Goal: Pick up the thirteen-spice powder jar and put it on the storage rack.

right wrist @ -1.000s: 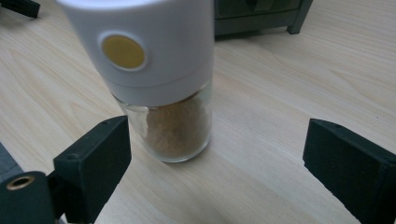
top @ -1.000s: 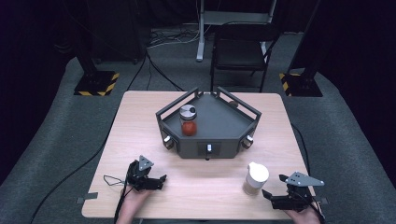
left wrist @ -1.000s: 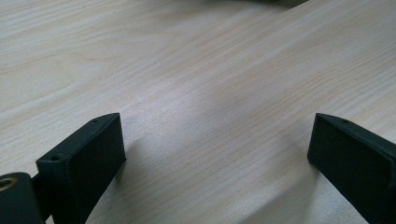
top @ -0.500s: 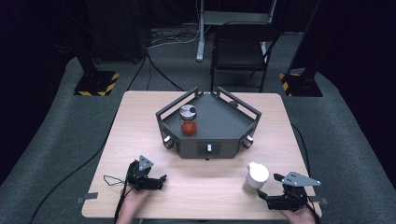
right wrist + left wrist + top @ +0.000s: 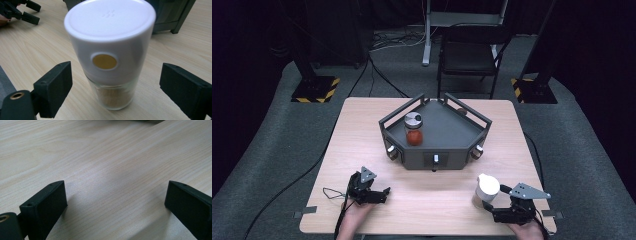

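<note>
white-capped jar (image 5: pixel 111 53): no readable label.

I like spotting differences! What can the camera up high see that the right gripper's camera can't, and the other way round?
High view alone: the red-filled jar standing in the dark tray, the chair behind the table, and the right gripper from above.

Right gripper view alone: a round tan spot on the white cap's side, the clear glass base with tan contents, and gaps between both jaws and the bottle.

Both: the white-capped bottle, upright on the wood, and the left gripper.
</note>
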Demonstrator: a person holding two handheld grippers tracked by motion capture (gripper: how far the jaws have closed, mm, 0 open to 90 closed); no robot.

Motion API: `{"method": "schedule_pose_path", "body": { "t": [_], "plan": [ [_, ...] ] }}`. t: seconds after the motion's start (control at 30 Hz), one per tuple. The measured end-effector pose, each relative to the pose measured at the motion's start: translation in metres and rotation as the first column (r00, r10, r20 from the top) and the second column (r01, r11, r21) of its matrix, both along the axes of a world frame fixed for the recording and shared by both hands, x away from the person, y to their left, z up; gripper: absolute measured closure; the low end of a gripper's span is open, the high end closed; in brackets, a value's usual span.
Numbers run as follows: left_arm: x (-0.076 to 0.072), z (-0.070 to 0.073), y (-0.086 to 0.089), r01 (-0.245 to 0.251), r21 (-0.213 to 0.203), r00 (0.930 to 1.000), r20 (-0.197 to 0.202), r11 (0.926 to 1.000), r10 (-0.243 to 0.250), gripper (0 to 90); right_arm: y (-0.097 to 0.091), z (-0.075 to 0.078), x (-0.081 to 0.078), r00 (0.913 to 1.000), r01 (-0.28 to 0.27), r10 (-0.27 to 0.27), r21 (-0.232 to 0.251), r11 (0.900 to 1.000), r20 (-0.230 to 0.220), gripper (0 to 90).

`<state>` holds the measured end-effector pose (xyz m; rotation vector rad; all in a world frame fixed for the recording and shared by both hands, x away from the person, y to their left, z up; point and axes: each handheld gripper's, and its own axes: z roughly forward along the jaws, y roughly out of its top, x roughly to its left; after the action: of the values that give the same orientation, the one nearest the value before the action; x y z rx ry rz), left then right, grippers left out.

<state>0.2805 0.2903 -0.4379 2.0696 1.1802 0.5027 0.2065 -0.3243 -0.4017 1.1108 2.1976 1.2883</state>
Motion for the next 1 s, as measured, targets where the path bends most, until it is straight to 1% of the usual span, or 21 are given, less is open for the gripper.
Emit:
{"method": "schedule_pose_path", "body": {
  "t": [0.17,0.27,0.53,0.8,1.0],
  "plan": [
    [0.0,0.0,0.0,0.0,0.0,1.0,0.0,1.0,0.0,4.0,0.005,0.0,-0.001,0.9999,0.007,-0.007,0.001,1.0,0.013,11.7],
    [0.0,0.0,0.0,0.0,0.0,1.0,0.0,1.0,0.0,4.0,0.008,0.0,-0.002,0.9995,0.009,-0.009,-0.005,0.9999,0.03,13.4],
    [0.0,0.0,0.0,0.0,0.0,1.0,0.0,1.0,0.0,4.1,0.014,0.0,0.002,0.9995,0.006,-0.006,-0.003,1.0,0.032,15.2],
    [0.0,0.0,0.0,-0.001,0.0,1.0,0.001,1.0,0.001,4.1,0.022,0.0,0.005,0.9993,0.015,-0.015,-0.012,0.9998,0.035,19.5],
    [0.0,0.0,0.0,-0.001,0.0,1.0,0.001,1.0,0.001,4.1,0.027,-0.001,0.004,0.9981,0.022,-0.021,-0.025,0.9994,0.058,23.4]
  ]
}}
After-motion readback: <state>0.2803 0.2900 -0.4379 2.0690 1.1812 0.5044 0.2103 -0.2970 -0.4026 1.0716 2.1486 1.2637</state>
